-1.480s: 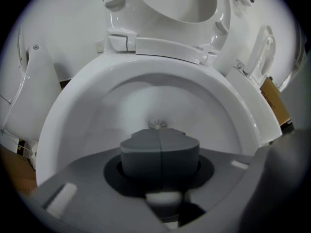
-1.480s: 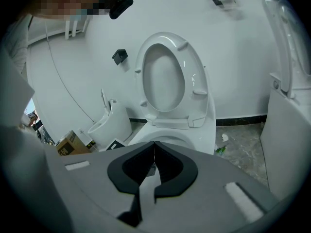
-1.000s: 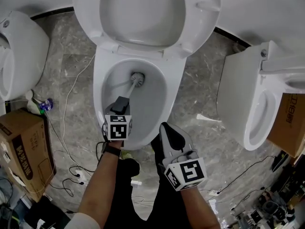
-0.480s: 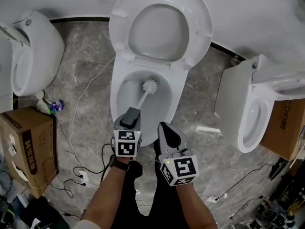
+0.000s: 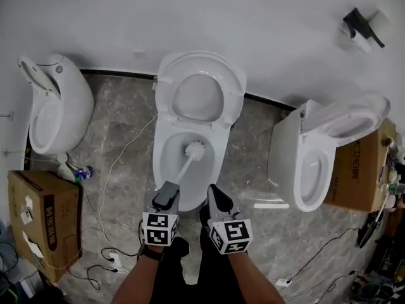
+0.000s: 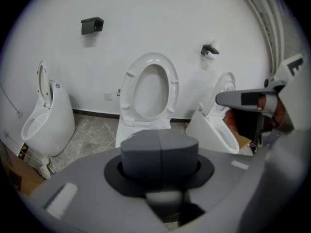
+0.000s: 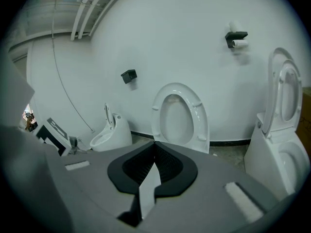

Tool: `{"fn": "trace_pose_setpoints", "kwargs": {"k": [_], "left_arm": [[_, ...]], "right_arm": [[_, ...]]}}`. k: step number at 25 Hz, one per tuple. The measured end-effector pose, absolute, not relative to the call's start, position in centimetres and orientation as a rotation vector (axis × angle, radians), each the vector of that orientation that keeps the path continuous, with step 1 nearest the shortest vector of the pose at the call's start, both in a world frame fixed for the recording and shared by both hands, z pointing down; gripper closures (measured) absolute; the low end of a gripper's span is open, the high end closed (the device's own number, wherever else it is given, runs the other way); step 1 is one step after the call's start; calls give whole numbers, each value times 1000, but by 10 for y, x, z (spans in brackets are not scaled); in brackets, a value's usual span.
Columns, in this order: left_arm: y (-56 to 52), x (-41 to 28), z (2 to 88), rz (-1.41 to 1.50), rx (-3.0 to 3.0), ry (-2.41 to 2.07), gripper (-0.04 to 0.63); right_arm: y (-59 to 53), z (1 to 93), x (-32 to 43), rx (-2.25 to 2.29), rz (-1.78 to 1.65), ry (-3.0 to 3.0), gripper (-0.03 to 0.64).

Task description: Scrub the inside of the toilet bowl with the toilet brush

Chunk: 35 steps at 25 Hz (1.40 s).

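The white toilet (image 5: 166, 145) stands in the middle with its seat and lid (image 5: 200, 97) raised against the wall. The toilet brush's white head (image 5: 195, 149) is inside the bowl, toward its back right side. Its white shaft slants down to a grey handle (image 6: 159, 152). My left gripper (image 5: 166, 196) is shut on that handle, just in front of the bowl's front rim. In the left gripper view the handle end fills the space between the jaws. My right gripper (image 5: 218, 199) hangs beside it on the right, shut with nothing in it (image 7: 154, 165).
A second white toilet (image 5: 56, 109) stands at the left and a third (image 5: 319, 154) at the right. Cardboard boxes sit at the left (image 5: 44, 223) and right (image 5: 362, 170). Cables (image 5: 107, 170) trail over the marble floor. A paper holder (image 5: 361, 27) hangs on the wall.
The head view has pulled back and now takes in the wall and both neighbouring toilets. The brush head stays in the bowl, further right. The right gripper has drawn closer beside the left.
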State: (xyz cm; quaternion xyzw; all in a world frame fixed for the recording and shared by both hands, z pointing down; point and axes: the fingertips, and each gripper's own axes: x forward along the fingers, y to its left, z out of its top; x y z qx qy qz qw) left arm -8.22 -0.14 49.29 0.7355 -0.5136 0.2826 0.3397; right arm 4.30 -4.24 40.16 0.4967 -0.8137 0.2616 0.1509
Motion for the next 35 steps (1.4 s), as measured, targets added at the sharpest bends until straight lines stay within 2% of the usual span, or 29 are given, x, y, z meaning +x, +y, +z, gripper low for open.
{"fn": "trace_pose_setpoints", "kwargs": {"k": [7, 22, 35], "left_arm": [[-1, -90, 370, 580, 2031, -1395, 443], [-12, -97, 90, 142, 2340, -1575, 443], [1, -115, -24, -33, 2427, -1721, 443]], "right_arm": [[-33, 309, 43, 1467, 668, -2399, 603], [-21, 76, 27, 1557, 270, -2667, 604], [-9, -40, 17, 1567, 66, -2760, 604]]}}
